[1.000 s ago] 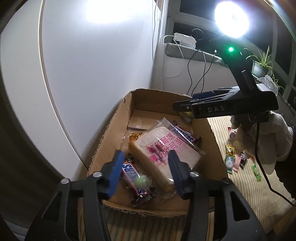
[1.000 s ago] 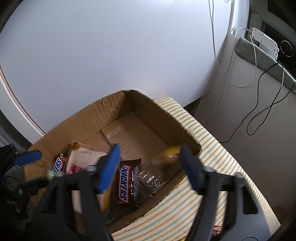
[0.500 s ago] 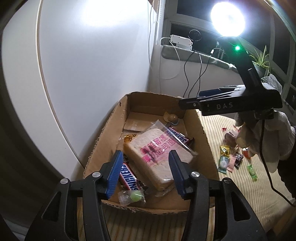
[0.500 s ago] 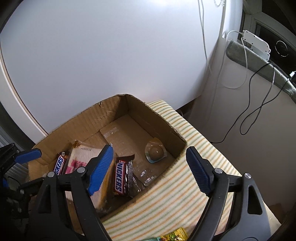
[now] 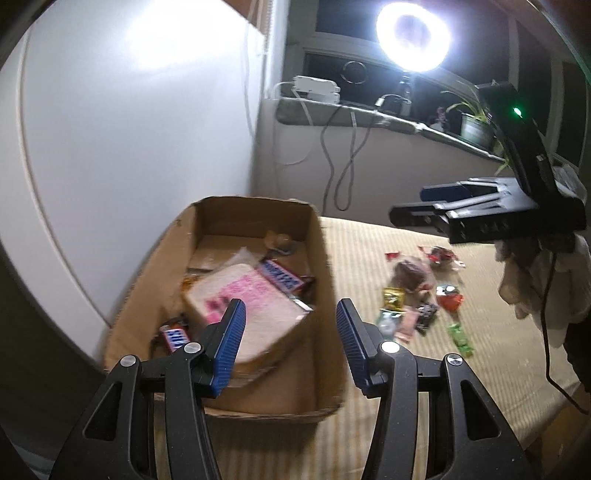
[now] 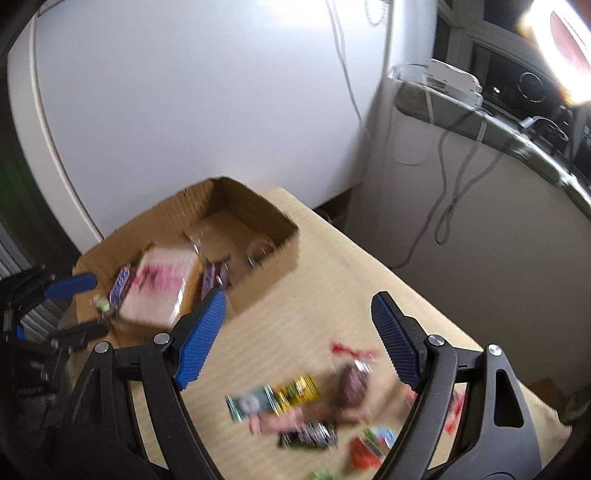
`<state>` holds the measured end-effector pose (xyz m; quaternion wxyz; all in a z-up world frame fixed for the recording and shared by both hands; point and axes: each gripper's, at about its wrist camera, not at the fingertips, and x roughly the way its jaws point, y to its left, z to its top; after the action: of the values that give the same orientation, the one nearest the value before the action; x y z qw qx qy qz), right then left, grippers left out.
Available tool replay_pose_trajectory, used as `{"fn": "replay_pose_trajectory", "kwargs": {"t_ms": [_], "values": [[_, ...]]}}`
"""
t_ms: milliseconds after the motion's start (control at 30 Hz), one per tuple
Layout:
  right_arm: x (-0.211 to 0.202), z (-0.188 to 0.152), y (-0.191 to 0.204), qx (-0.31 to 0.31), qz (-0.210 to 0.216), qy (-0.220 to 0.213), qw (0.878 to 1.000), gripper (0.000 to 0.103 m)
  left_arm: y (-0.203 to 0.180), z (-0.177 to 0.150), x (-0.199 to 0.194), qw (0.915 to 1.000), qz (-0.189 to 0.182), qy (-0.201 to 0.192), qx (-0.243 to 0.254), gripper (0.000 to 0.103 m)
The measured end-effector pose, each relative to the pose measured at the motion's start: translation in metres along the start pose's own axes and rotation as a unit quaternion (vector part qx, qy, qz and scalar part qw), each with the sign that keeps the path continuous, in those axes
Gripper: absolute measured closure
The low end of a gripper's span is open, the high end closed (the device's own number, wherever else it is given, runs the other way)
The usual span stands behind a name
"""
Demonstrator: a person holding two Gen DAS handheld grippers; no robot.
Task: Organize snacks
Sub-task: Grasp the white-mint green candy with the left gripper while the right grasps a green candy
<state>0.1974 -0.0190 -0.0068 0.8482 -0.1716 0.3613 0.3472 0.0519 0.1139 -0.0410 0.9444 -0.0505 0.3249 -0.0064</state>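
Note:
A cardboard box [image 5: 325, 295] stands on the striped cloth by the white wall. In it lie a bagged bread slice with pink print [image 5: 251, 306], Snickers bars [image 5: 280, 277] and a round wrapped snack [image 5: 279, 240]. My left gripper [image 5: 290, 343] hovers over the box's near right wall, open and empty. My right gripper [image 6: 297, 341] is open wide with nothing in it, above the cloth between the box [image 6: 258, 273] and a pile of small wrapped snacks [image 6: 314, 406]. The left wrist view shows that pile [image 5: 417, 302] right of the box, below the right gripper [image 5: 443, 214].
A person's white-gloved hand [image 5: 535, 280] carries the right gripper. A bright ring lamp [image 5: 412, 35] shines above a window ledge [image 5: 369, 118] with hanging cables and a potted plant [image 5: 472, 125]. The white wall panel [image 5: 129, 147] is close behind the box.
The round snack dropped from the right gripper into the box. That gripper then drew back to over the loose pile. The left gripper swung right, and a green candy now lies in the box.

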Motion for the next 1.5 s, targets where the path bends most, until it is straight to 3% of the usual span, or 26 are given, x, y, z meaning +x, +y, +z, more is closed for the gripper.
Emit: {"fn": "replay_pose_trajectory", "kwargs": {"t_ms": [333, 533, 667, 867, 1300, 1433, 1500], "values": [[-0.040, -0.076, -0.032, 0.051, -0.019, 0.022, 0.998, 0.020, -0.053, -0.004, 0.011, 0.9981, -0.045, 0.014, 0.038, 0.054], [-0.038, -0.120, -0.037, 0.089, -0.008, 0.053, 0.995, 0.020, -0.079, -0.011, 0.029, 0.9953, -0.070, 0.038, 0.056, 0.064], [-0.027, -0.140, -0.034, 0.098, 0.000, 0.081, 0.992, 0.041, -0.091, -0.014, 0.046, 0.9934, -0.078, 0.059, 0.060, 0.070], [-0.014, -0.149, -0.030, 0.100, 0.008, 0.098, 0.990, 0.050, -0.103, -0.017, 0.071, 0.9923, -0.069, 0.080, 0.064, 0.075], [0.004, -0.148, -0.020, 0.085, -0.010, 0.107, 0.991, 0.051, -0.096, -0.022, 0.104, 0.9906, -0.040, 0.114, 0.064, 0.075], [0.003, -0.149, -0.019, 0.073, -0.020, 0.111, 0.991, 0.060, -0.091, -0.023, 0.105, 0.9897, -0.052, 0.122, 0.056, 0.076], [0.001, -0.150, -0.020, 0.074, -0.021, 0.111, 0.991, 0.065, -0.092, -0.024, 0.104, 0.9891, -0.055, 0.123, 0.061, 0.083]]}}
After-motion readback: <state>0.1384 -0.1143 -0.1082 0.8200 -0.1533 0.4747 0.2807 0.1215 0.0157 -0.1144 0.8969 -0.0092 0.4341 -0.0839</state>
